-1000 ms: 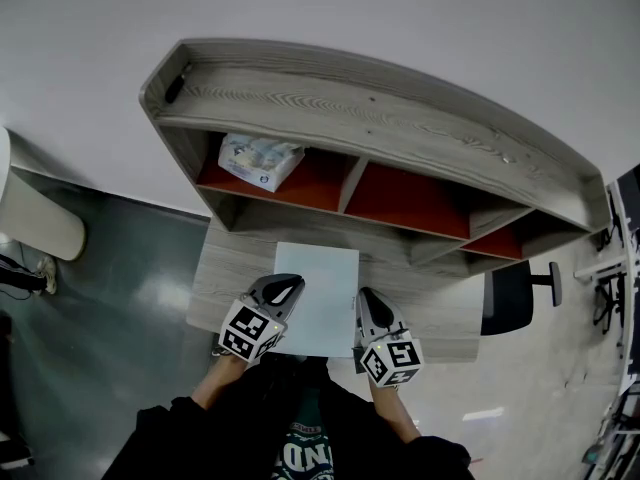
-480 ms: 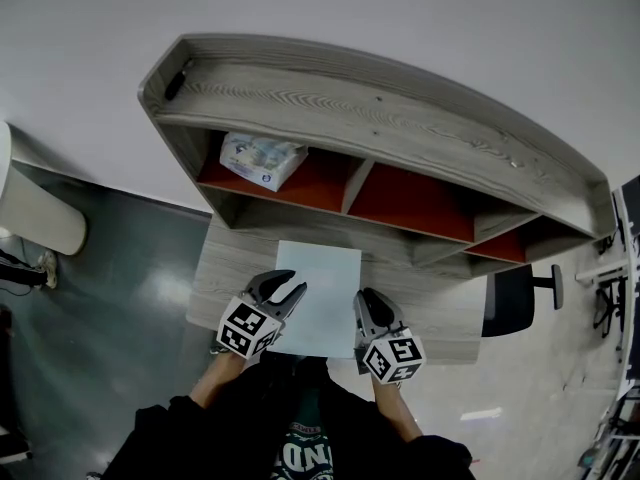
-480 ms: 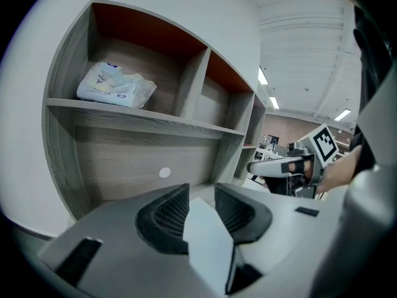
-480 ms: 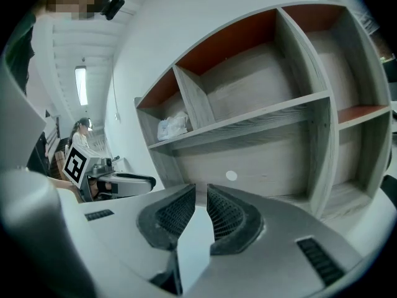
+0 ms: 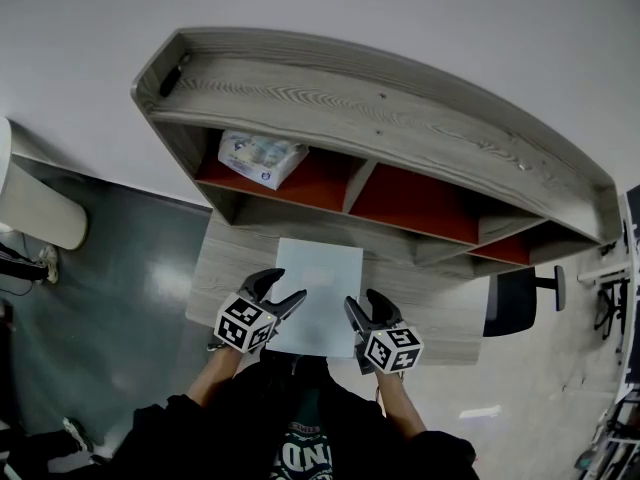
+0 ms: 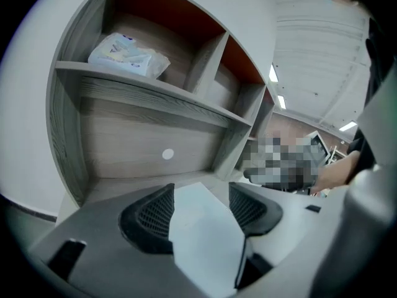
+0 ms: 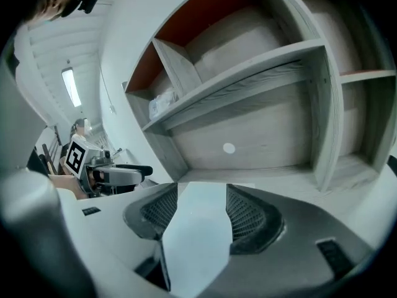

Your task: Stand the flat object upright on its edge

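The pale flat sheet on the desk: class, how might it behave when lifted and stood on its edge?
The sheet is probably stiff: its edges look straight and it lies flat on the desk. It looks thin, so it is likely light for its area. On its edge it would probably tip easily, since that edge is narrow.

The sheet [image 5: 320, 286] lies flat on the worktop [image 5: 218, 273], before the shelf [image 5: 380, 118]. A packet [image 5: 260, 158] sits in the shelf's left compartment. A chair [image 5: 508, 296] stands right.
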The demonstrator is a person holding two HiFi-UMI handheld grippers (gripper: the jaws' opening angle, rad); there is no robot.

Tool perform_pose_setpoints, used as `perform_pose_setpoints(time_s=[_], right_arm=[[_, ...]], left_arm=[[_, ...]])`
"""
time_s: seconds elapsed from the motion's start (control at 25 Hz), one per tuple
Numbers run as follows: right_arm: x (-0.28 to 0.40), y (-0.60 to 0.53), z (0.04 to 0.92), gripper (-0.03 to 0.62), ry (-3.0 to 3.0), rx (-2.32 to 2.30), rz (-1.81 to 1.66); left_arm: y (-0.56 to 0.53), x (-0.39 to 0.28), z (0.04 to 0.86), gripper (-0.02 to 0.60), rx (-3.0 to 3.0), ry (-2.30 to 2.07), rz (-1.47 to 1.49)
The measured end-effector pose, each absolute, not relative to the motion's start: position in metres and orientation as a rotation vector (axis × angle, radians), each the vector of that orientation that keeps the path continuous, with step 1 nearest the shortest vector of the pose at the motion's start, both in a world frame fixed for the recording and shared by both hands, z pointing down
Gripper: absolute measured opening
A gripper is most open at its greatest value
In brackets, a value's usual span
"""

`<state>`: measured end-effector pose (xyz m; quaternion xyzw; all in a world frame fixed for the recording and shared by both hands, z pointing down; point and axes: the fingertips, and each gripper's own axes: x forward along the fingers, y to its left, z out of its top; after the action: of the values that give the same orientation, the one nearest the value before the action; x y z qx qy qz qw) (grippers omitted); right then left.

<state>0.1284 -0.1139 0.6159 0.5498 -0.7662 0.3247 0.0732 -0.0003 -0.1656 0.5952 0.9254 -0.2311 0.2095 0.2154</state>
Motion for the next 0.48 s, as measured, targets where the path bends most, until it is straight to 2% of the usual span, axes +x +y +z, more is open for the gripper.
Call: perform_pose_setpoints(time_s=[0.24,0.48], right_arm=[[0.136,-0.109,0.650,0.236,-2.233,1.596,1.063],[0.139,-0.100,0.690,0.238,-2.173,1.510,1.146]], left_arm=[[-0.168,-0.009,0.618,0.314,2.487,-0.652,0.607],[-0.172,-0.011,0.638,0.326,2.429,-0.647,0.630]])
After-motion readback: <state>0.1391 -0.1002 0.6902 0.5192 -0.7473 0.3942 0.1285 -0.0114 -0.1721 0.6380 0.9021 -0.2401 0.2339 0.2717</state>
